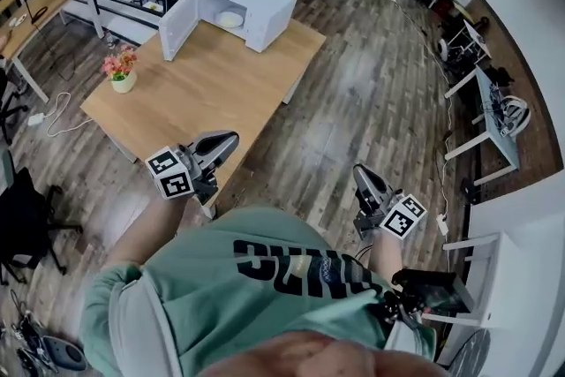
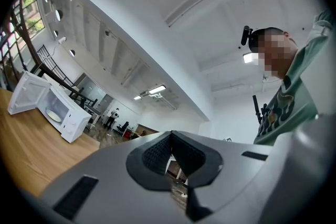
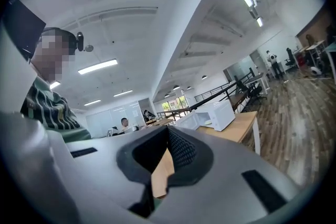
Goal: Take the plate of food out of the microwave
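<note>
Two shut, empty grippers; the plate sits inside the microwave.
Left gripper (image 1: 228, 139) and right gripper (image 1: 360, 174) both have jaws pressed together on nothing. At eleven o'clock, across bare tabletop, the white box microwave (image 1: 265, 9) stands at the far end of the light wooden table (image 1: 203, 93), its door swung open leftward, with the round white plate (image 1: 229, 18) inside. A small pot of pink flowers (image 1: 121, 71) sits at nine o'clock.

Microwave (image 1: 260, 6): smooth white casing. Table (image 1: 203, 93): matt light wood. Floor (image 1: 371, 84): wood planks, slight sheen. Left gripper (image 2: 169, 135): matt grey plastic, pads (image 2: 156, 155) black, knurled.
</note>
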